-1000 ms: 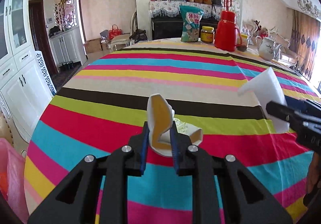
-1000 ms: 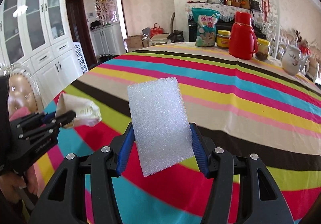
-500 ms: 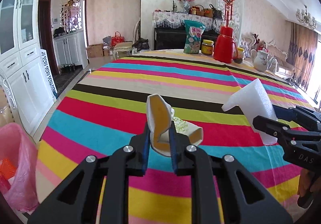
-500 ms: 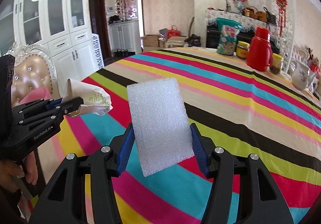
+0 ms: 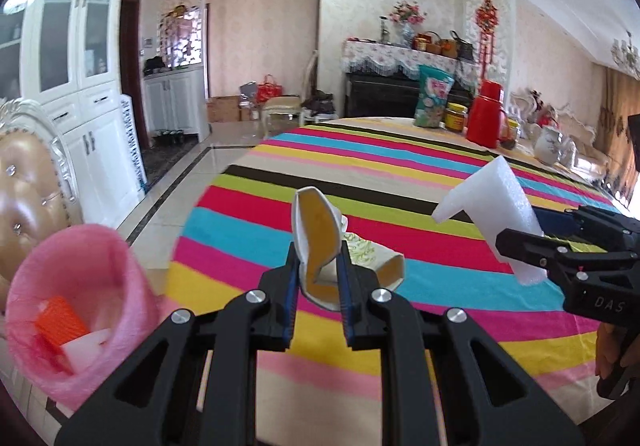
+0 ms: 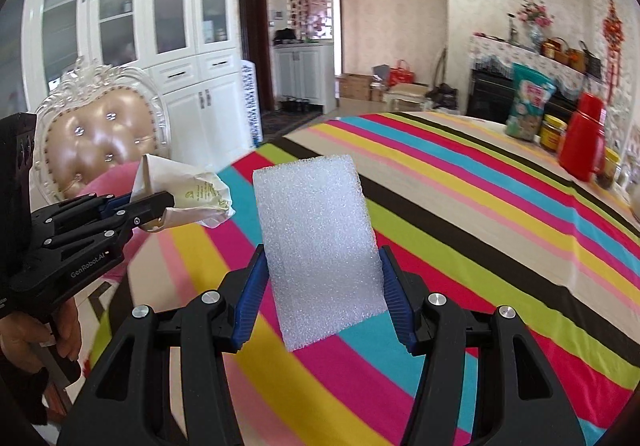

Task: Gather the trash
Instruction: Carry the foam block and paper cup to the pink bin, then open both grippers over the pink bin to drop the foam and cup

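A pink trash bag (image 5: 80,310) is sitting open beside the table edge, below and left of the left gripper, holding an orange piece (image 5: 60,320) and white scraps (image 5: 90,346). The left gripper (image 5: 318,278) is pinching a crumpled paper cup (image 5: 320,246) between nearly closed fingers, holding it raised over the near edge of the striped tablecloth (image 5: 400,182). The right gripper (image 6: 320,286) is clamping a white foam block (image 6: 316,250) by its two sides, upright, above the cloth. Both tools are pointing across the table, side by side, apart.
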The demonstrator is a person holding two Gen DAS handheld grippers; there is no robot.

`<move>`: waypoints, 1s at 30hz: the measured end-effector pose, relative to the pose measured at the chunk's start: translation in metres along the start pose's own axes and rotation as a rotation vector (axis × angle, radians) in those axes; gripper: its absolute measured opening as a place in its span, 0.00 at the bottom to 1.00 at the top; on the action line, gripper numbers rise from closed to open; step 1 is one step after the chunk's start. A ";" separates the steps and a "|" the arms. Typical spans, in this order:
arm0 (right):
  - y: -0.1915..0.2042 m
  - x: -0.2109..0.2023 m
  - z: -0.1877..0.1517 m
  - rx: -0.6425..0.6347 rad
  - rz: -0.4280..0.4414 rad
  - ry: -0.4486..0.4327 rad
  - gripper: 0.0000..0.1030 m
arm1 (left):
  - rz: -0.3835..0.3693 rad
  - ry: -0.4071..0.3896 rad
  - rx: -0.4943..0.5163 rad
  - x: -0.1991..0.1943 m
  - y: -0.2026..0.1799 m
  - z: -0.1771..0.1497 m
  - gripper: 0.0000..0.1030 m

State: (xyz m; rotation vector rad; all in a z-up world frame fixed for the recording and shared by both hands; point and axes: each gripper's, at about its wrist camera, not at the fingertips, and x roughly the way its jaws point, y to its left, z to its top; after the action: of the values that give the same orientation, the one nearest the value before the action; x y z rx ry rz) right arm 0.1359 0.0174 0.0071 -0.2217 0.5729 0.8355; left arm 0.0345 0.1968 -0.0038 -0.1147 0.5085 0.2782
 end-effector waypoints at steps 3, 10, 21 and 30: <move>0.025 0.009 0.009 -0.016 0.040 -0.001 0.53 | 0.044 -0.012 -0.017 -0.012 0.028 -0.003 0.17; 0.091 0.035 0.034 -0.069 0.158 -0.011 0.53 | 0.168 -0.042 -0.065 -0.042 0.100 -0.008 0.17; 0.182 0.084 0.063 -0.125 0.290 0.001 0.53 | 0.359 -0.027 -0.155 -0.060 0.205 -0.019 0.17; 0.227 0.123 0.071 -0.148 0.343 0.036 0.53 | 0.422 0.012 -0.210 -0.048 0.246 -0.038 0.17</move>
State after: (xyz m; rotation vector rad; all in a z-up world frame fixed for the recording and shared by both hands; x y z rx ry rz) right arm 0.0580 0.2734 0.0047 -0.2780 0.5917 1.2105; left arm -0.0941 0.4137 -0.0227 -0.2132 0.5116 0.7447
